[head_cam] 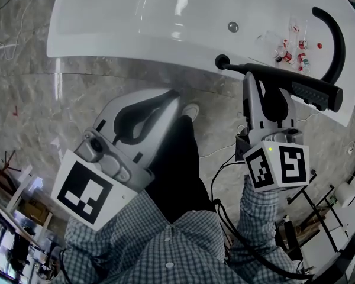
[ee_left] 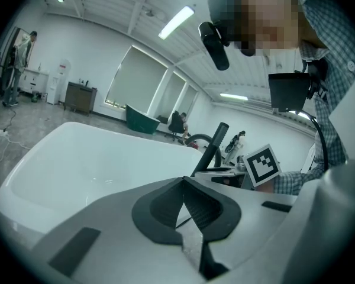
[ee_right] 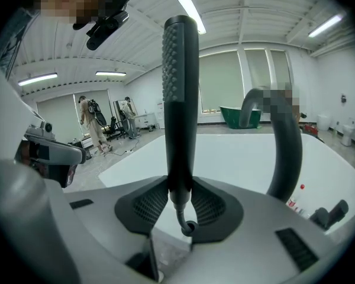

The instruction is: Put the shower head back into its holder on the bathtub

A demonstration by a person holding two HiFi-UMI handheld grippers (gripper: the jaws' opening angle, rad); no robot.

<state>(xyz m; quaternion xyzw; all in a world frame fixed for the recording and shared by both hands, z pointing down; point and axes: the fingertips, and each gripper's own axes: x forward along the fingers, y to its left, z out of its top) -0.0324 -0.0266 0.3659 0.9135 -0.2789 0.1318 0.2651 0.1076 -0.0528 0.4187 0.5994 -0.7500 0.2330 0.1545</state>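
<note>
The black shower head [head_cam: 310,92] lies level over the near rim of the white bathtub [head_cam: 136,16]. Its thin handle end reaches a round black fitting [head_cam: 222,60] on the rim. My right gripper [head_cam: 252,77] is shut on the handle. In the right gripper view the shower head [ee_right: 180,93] stands up between the pads of the right gripper [ee_right: 180,201]. My left gripper [head_cam: 176,97] hovers over the floor beside the tub, shut on nothing; in the left gripper view the left gripper [ee_left: 183,186] shows its pads meeting, with the shower head [ee_left: 215,147] beyond.
A curved black spout [head_cam: 338,33] rises from the tub's right end, with several small bottles [head_cam: 293,51] beside it. A round metal knob [head_cam: 233,26] sits on the tub's inner wall. The marbled floor [head_cam: 35,99] surrounds the tub. People stand far off [ee_right: 94,126].
</note>
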